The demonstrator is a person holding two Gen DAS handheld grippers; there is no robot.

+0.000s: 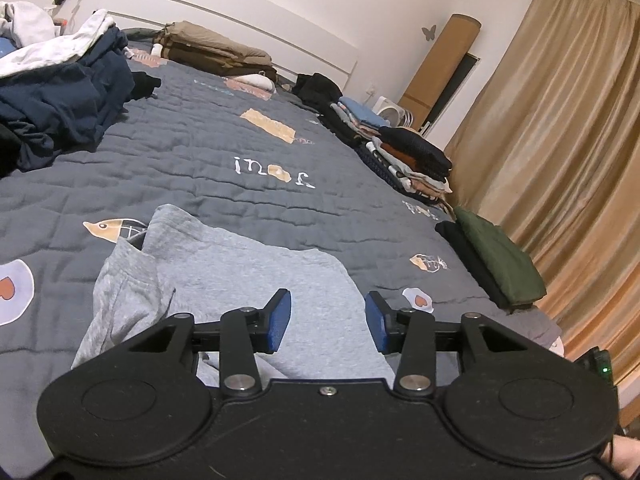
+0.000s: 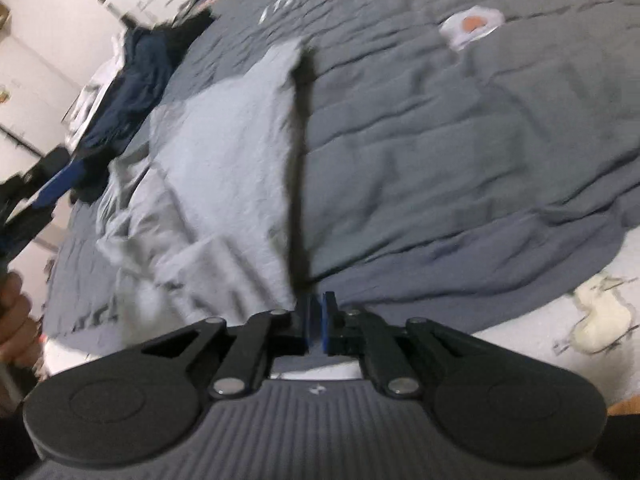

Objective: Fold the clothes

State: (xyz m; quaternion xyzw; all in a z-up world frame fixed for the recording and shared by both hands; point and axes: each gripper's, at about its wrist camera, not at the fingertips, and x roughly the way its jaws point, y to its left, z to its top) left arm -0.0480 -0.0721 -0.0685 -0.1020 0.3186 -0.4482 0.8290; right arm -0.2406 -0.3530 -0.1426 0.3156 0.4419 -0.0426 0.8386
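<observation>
Hovering left gripper (image 1: 328,320), jaws wide apart, empty, above grey garment (image 1: 240,264) lying on quilted bedspread (image 1: 208,140). Right gripper (image 2: 317,320) jaws nearly closed; edge of grey garment reaches them, grip unclear from blur. Unfolded dark pile (image 1: 68,96) at 10 o'clock, folded stacks (image 1: 408,152) at 2 o'clock.

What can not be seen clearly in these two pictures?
- Right wrist view: motion blur; whether the right gripper pinches the grey garment is unclear.
- Left wrist view: the left gripper body hides the garment's near edge.
- Folded stacks: too small to count.
</observation>
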